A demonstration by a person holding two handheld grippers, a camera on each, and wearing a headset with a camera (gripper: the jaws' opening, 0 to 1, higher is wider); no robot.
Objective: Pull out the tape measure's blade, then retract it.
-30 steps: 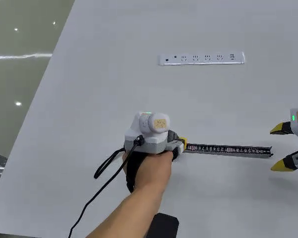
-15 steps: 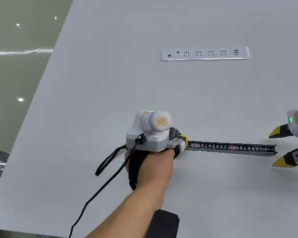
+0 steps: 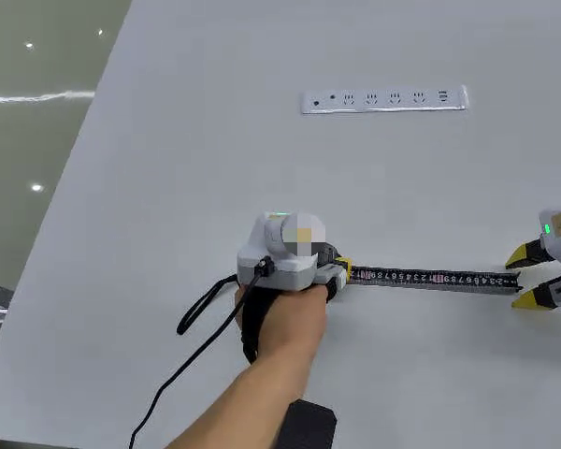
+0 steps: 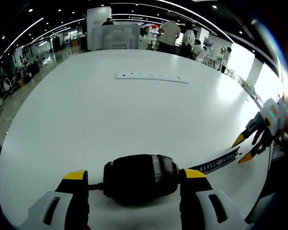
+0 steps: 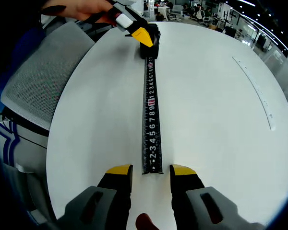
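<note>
A black tape measure case (image 4: 140, 177) lies on the white table (image 3: 215, 168), and my left gripper (image 4: 134, 176) is shut on it, one yellow-tipped finger on each side. Its black blade (image 3: 430, 279) lies pulled out flat to the right. My right gripper (image 5: 151, 171) is open, its two fingers either side of the blade (image 5: 151, 105) end without touching it. In the head view the left gripper (image 3: 329, 269) sits under a hand and the right gripper (image 3: 525, 278) is at the right edge. The case (image 5: 151, 40) lies far off in the right gripper view.
A white power strip (image 3: 383, 99) lies at the far side of the table. A black cable (image 3: 192, 327) trails from the left gripper toward the near edge. A grey mesh chair (image 5: 38, 81) stands beside the table. People stand at the back of the room (image 4: 173, 33).
My right gripper's fingers have come closer together and now sit around the blade's end. The left gripper and the case have stayed put.
</note>
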